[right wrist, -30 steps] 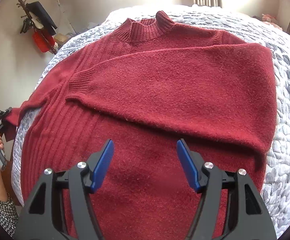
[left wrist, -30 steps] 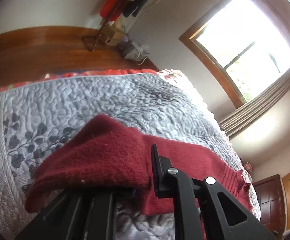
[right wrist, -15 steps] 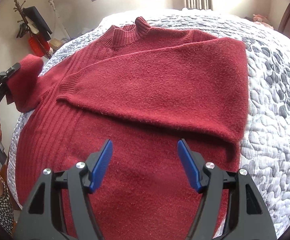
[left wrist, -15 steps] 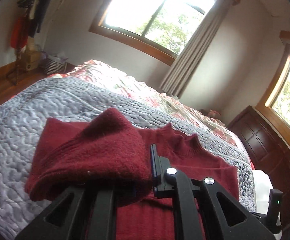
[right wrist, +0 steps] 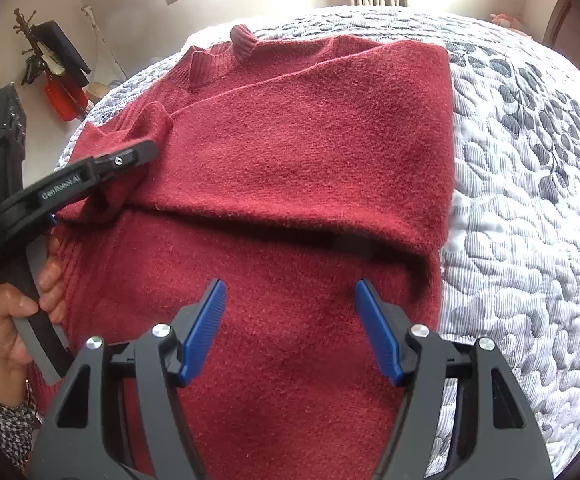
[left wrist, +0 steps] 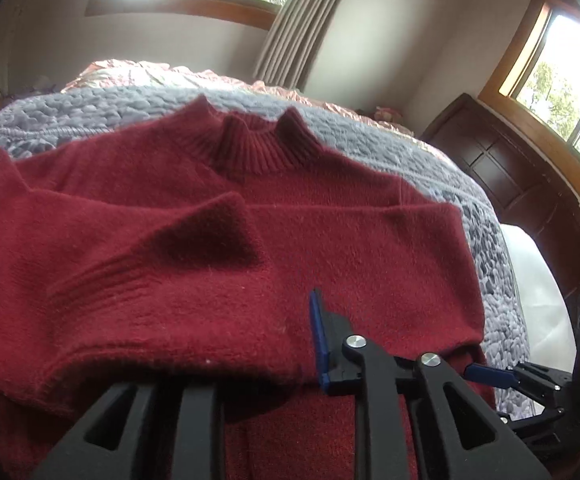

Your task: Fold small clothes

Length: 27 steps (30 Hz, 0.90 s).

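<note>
One sleeve [right wrist: 145, 128] of the sweater [right wrist: 290, 152] sits clamped in the left gripper [right wrist: 129, 160].

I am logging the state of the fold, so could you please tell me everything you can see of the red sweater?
The red sweater is a fuzzy dark red knit with a ribbed mock collar and ribbed sleeve cuffs. It lies flat, collar away from the cameras, on the grey quilted bedspread. One sleeve is folded across the chest; the left gripper is shut on the other sleeve, holding it over the body. The right gripper hovers open above the lower part, apparently not touching it.
</note>
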Tool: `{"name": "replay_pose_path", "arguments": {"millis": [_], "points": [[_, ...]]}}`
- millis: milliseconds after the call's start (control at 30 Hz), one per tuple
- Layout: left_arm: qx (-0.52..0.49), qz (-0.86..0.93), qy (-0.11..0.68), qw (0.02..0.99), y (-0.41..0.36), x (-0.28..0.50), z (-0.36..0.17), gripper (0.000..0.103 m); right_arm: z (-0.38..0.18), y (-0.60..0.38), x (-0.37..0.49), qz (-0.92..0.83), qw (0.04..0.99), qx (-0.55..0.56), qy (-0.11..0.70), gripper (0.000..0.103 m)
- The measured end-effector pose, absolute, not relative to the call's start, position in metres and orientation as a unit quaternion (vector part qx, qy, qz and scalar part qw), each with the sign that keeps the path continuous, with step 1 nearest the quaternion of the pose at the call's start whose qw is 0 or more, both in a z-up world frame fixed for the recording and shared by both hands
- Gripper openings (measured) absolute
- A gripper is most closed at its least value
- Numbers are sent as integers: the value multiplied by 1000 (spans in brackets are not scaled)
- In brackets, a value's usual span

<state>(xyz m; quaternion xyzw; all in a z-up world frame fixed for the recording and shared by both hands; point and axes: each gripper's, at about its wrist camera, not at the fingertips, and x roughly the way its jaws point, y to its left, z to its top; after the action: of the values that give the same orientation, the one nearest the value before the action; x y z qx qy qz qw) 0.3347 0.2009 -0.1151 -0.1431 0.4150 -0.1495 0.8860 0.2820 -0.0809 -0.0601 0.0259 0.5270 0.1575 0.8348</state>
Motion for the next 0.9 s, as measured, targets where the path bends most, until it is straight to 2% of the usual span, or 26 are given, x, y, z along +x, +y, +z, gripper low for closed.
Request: {"name": "replay_pose_path", "arguments": {"millis": [67, 200, 333, 400, 600, 900], "points": [[-130, -158, 420, 884, 196, 333, -124, 32, -64, -80, 283, 154, 833, 26, 531, 67], [-153, -211, 422, 868, 205, 318, -112, 53, -67, -77, 286, 150, 832, 24, 534, 67], [-162, -248, 413, 861, 233, 288, -85, 58, -64, -73, 287, 149, 833, 24, 533, 67], [-172, -246, 404, 864, 258, 274, -73, 65, -61, -72, 287, 149, 834, 26, 532, 67], [-178, -143, 394, 890, 342, 266, -62, 66, -45, -45, 286, 165, 837, 10, 522, 67], [-191, -50, 463, 864, 401, 308, -115, 65, -4, 83, 293, 266, 822, -64, 499, 67]]}}
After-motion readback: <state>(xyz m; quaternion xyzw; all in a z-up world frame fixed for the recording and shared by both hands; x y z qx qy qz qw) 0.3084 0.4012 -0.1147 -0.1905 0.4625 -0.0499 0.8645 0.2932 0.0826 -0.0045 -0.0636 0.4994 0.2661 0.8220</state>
